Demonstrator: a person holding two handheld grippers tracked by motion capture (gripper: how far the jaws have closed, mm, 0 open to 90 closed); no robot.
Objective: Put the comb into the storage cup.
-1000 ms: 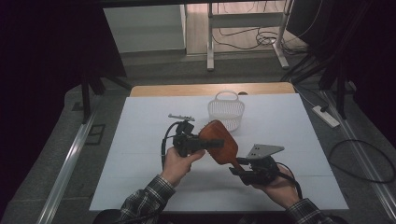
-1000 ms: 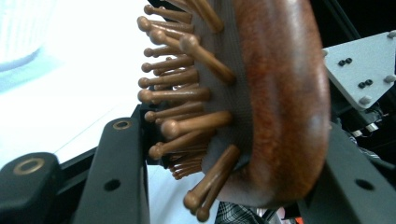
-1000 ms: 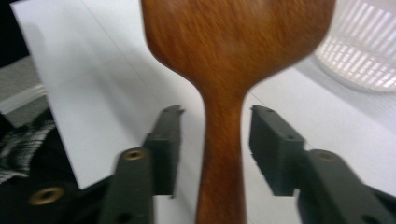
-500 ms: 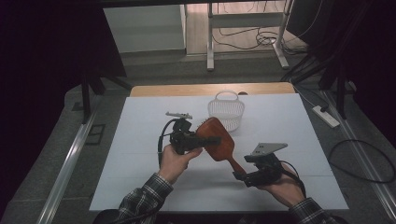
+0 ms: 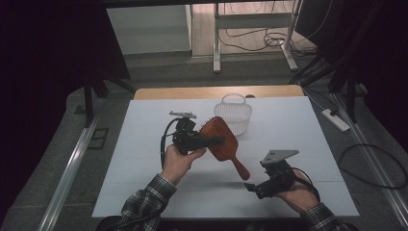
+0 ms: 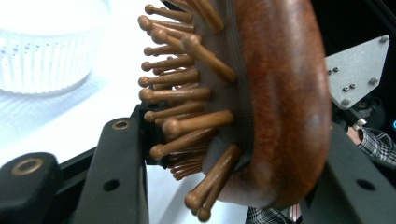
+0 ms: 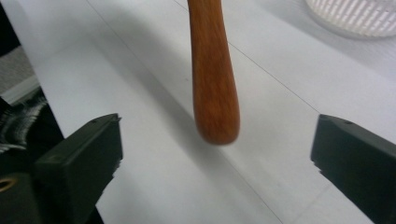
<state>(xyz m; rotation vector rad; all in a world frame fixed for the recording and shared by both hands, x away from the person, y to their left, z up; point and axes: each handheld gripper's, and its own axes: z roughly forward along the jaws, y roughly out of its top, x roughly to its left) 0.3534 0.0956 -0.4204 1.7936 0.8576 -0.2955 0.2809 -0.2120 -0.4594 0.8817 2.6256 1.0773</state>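
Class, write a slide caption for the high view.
Left gripper holds a wooden hairbrush near a white basket.

Hairbrush (image 5: 222, 139) held above the table (image 5: 144, 144), near its middle, head toward the far side, handle slanting down toward the near right. Head sits between the fingers (image 6: 116, 177) of the left gripper (image 5: 208, 141), which comes in from the left; bristles face one finger, the back faces the other. Basket (image 5: 233, 114) stands on the table just behind and right of the brush head. Right gripper (image 5: 252, 186) lies near the front right, just beyond the handle's end. In the right gripper view the handle tip hangs ahead, between the two spread fingers, touching neither.
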